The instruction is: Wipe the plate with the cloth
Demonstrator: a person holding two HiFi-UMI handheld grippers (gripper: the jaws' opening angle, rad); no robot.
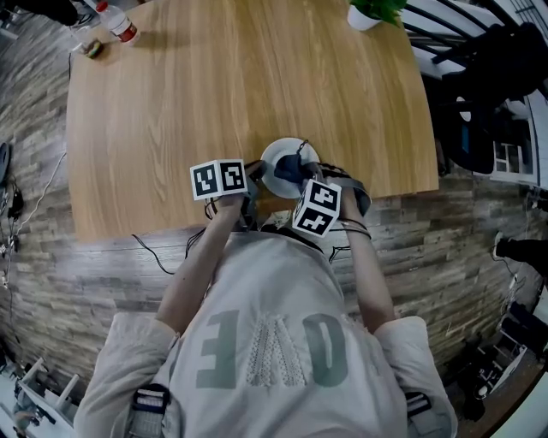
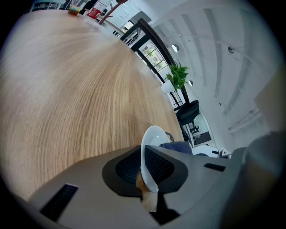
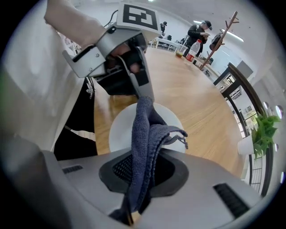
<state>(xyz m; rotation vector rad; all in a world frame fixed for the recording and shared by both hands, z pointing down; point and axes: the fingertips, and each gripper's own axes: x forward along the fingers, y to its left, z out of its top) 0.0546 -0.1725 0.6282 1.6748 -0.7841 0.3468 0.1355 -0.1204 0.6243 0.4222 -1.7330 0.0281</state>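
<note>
Wooden table [image 1: 171, 111] on grey plank floor [image 1: 445, 248]; potted plant [image 1: 375, 12] at table's far corner; white wall [image 2: 214, 53] behind.

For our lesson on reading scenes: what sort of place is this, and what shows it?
Probably an office or meeting room: a large wooden table, a potted plant and a coat stand.
</note>
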